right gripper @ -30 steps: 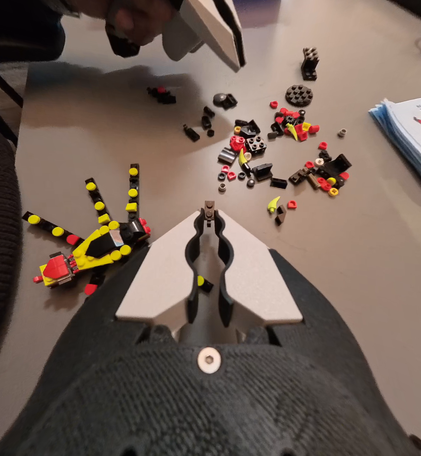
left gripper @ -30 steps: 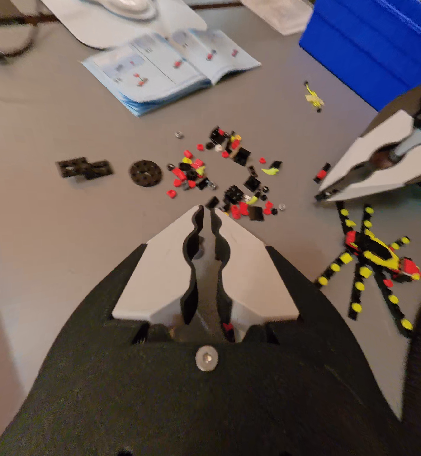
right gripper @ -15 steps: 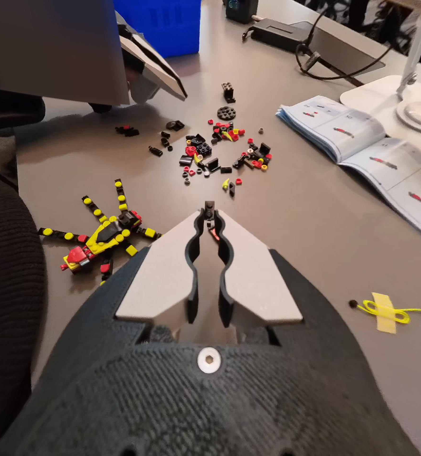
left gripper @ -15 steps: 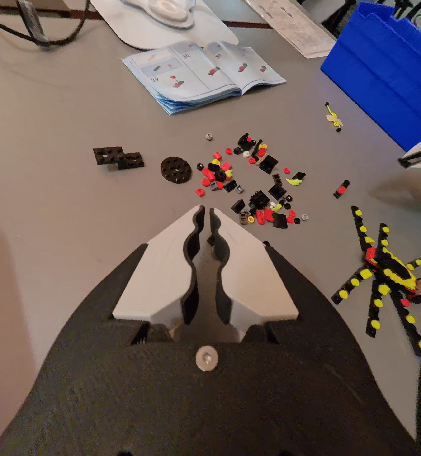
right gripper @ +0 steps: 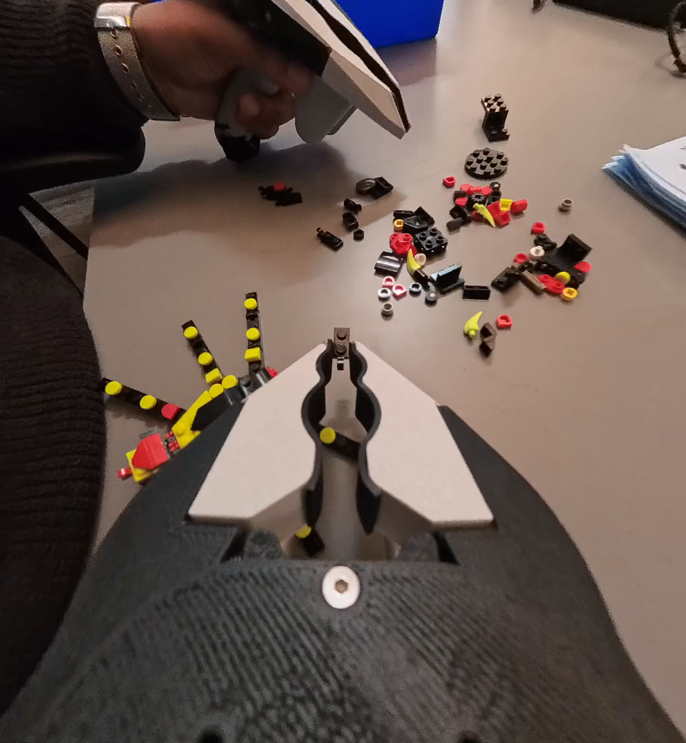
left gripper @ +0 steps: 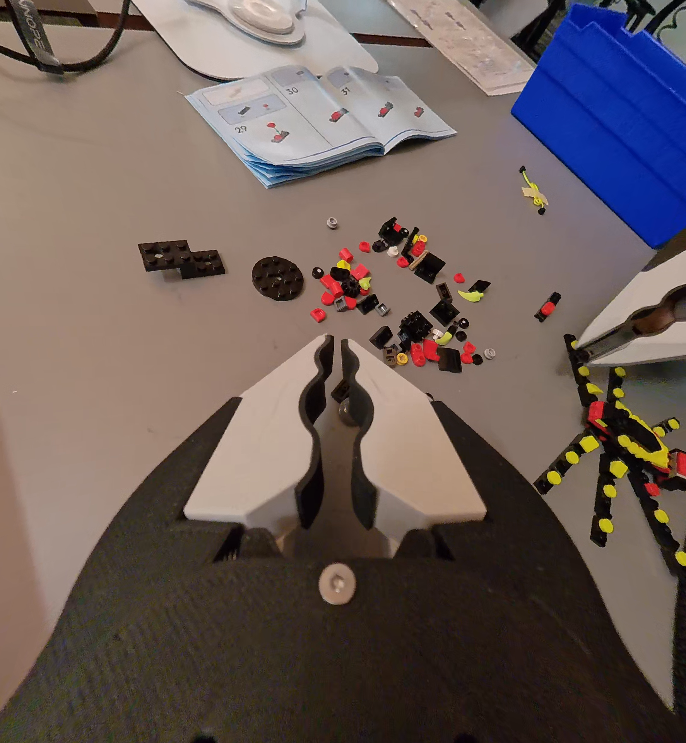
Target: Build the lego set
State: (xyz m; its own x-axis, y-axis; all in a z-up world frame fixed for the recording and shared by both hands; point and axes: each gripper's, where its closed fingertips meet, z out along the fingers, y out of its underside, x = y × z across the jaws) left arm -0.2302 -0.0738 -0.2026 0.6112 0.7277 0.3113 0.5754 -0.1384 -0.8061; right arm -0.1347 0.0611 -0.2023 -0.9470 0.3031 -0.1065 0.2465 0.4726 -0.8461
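Observation:
A black, yellow and red spider model [left gripper: 630, 442] lies on the grey table at the right; in the right wrist view it [right gripper: 196, 414] is partly hidden under my right gripper. My right gripper [right gripper: 340, 345] is shut on a small dark plate [right gripper: 340, 339] that sticks out of its tips, above one of the model's legs. It also shows in the left wrist view [left gripper: 582, 356]. My left gripper [left gripper: 335, 341] is shut to a narrow slit and holds nothing, just short of the loose pieces [left gripper: 405, 305]. It hangs above the table in the right wrist view [right gripper: 401, 128].
A round black plate [left gripper: 277, 278] and joined black plates [left gripper: 180, 259] lie left of the pile. A small black and red assembly [left gripper: 547, 307] lies right of it. An open booklet [left gripper: 313, 120], a blue bin [left gripper: 622, 108] and a cable [left gripper: 39, 44] are farther back. My hands' fingertips stand some 15 cm from each other.
My right gripper, raised and drawn back half a second ago, has come down over the spider model, still shut on the small plate. My left gripper has drawn back slightly from the pile.

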